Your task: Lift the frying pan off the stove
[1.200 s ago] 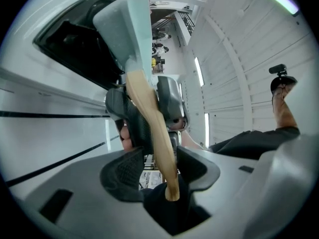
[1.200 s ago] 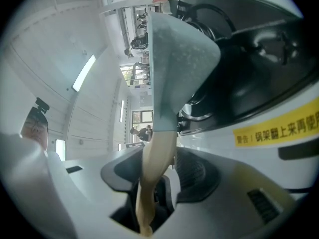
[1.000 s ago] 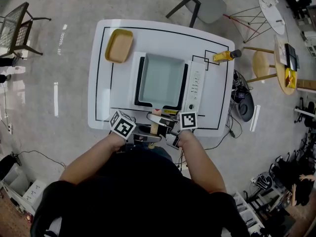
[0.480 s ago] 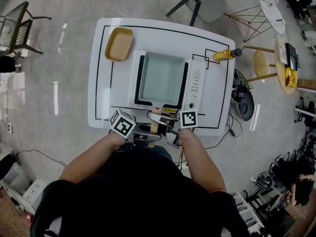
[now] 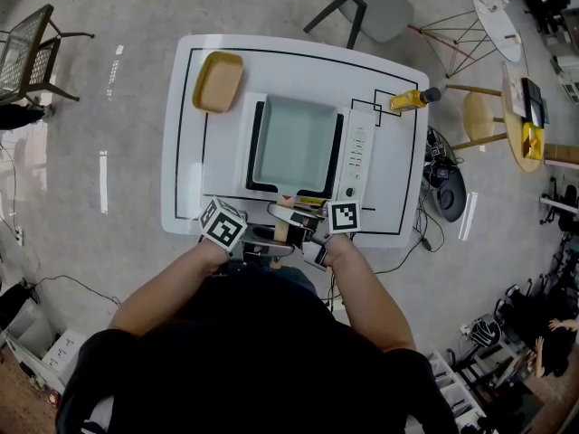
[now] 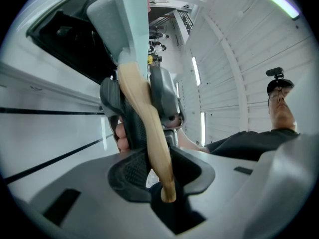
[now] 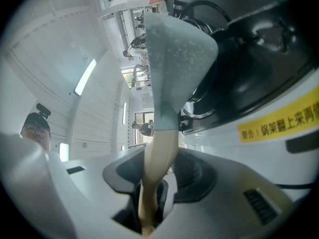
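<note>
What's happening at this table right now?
A person stands at a white table holding a two-jaw gripper in each hand. The left gripper and the right gripper have both just been closing, and each now clamps the wooden handle of the square pale-blue frying pan. The pan sits on the stove, not yet lifted.

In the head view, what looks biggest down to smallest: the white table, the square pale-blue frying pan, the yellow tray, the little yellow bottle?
1. white table
2. square pale-blue frying pan
3. yellow tray
4. little yellow bottle
</note>
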